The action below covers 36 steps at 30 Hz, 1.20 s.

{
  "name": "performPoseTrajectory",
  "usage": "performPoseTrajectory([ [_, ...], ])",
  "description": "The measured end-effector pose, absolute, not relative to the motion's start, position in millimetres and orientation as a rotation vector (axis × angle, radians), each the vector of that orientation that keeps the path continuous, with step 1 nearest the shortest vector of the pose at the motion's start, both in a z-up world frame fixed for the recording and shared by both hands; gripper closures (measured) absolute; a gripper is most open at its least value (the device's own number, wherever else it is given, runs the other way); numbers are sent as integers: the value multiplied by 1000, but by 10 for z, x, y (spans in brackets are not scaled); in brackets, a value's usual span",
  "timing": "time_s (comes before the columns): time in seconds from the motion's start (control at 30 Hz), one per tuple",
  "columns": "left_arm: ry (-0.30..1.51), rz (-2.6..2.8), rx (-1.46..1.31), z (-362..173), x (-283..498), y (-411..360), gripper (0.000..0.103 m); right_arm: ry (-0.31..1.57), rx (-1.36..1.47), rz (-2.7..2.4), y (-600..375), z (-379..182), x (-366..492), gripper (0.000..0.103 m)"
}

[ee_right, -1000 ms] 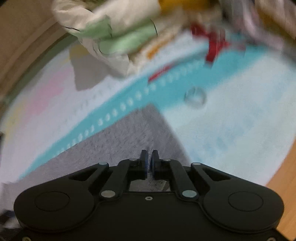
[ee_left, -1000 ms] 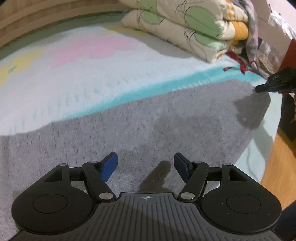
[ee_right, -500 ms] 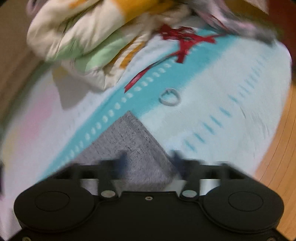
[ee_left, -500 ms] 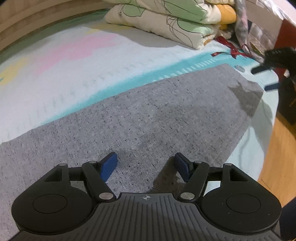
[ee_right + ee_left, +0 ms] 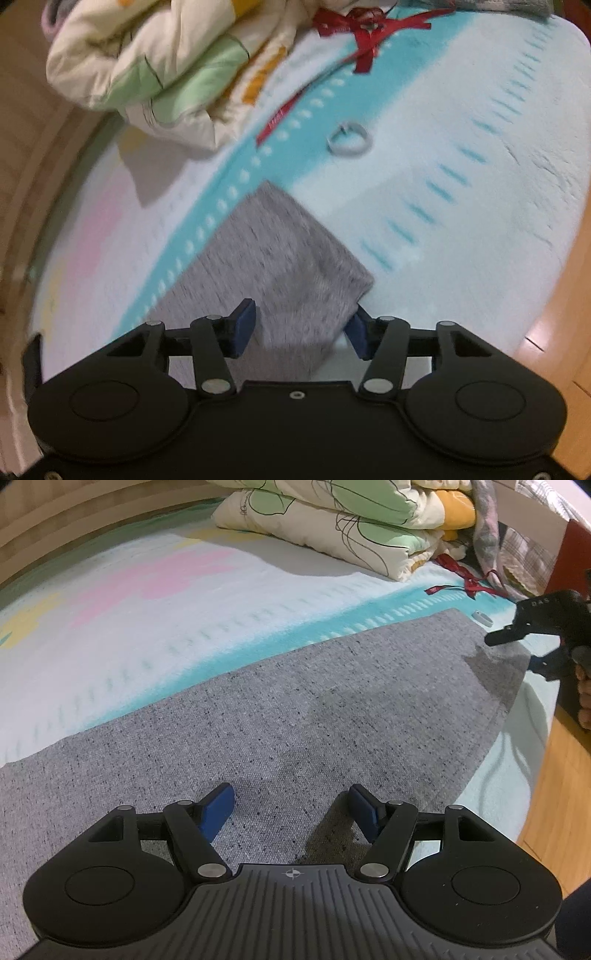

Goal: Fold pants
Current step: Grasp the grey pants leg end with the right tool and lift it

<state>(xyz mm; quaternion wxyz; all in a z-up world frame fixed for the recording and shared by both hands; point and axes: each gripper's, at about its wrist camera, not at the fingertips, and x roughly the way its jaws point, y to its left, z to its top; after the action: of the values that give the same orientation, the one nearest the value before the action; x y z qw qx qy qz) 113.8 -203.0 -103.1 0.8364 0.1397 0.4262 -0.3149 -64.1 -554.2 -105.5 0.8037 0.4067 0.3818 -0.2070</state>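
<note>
Grey pants point(image 5: 295, 716) lie flat on a pastel blanket point(image 5: 155, 602) on the bed. My left gripper point(image 5: 291, 808) is open and empty, low over the middle of the grey cloth. My right gripper point(image 5: 301, 325) is open and empty, just above the far right corner of the pants point(image 5: 280, 254). It also shows in the left wrist view point(image 5: 517, 650) at the right edge, jaws apart above that corner.
A folded floral quilt point(image 5: 332, 520) lies at the back of the bed. A red ribbon point(image 5: 365, 33) and a small white ring point(image 5: 349, 138) lie on the blanket beyond the pants corner. The wooden floor point(image 5: 554, 794) is past the bed's right edge.
My right gripper was shut at the pants corner, then opened and lifted back off it. The corner now lies flat. My left gripper stayed open over the cloth.
</note>
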Motion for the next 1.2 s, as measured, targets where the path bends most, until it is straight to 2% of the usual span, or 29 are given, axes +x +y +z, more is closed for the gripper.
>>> performPoseTrajectory([
  [0.03, 903, -665, 293, -1027, 1140, -2030, 37, 801, 886, -436, -5564, -1067, -638, 46],
  [0.13, 905, -651, 296, -982, 1150, -2054, 37, 800, 902, -433, -5637, -1117, -610, 79],
  [0.17, 901, -655, 291, -947, 1164, -2071, 37, 801, 915, -432, -5650, -1116, -611, 82],
  [0.33, 854, -627, 287, -857, 1318, -2246, 37, 813, 796, -462, -5453, -870, -499, 82],
  [0.43, 884, -613, 298, -975, 1425, -2436, 37, 806, 769, -449, -5369, -744, -457, 82],
  [0.47, 911, -619, 335, -1072, 1439, -2524, 31, 799, 761, -444, -5337, -689, -454, 82],
  [0.5, 863, -619, 368, -1100, 1406, -2571, 29, 795, 753, -441, -5312, -647, -447, 82],
  [0.57, 848, -639, 398, -1086, 1408, -2596, 30, 786, 737, -439, -5255, -565, -430, 82],
  [0.63, 908, -640, 347, -1012, 1493, -2496, 35, 778, 710, -435, -5167, -457, -393, 82],
  [0.73, 948, -583, 259, -835, 1606, -2139, 37, 749, 657, -390, -4928, -210, -291, 82],
  [0.93, 904, -434, 164, -435, 1722, -1085, 37, 675, 532, -134, -3976, 308, -59, 82],
  [1.07, 863, -293, 81, -317, 1777, -407, 37, 692, 480, 53, -3165, 383, 169, 82],
  [1.2, 866, -190, -34, -335, 1778, 157, 37, 780, 355, 186, -2275, 192, 443, 82],
])
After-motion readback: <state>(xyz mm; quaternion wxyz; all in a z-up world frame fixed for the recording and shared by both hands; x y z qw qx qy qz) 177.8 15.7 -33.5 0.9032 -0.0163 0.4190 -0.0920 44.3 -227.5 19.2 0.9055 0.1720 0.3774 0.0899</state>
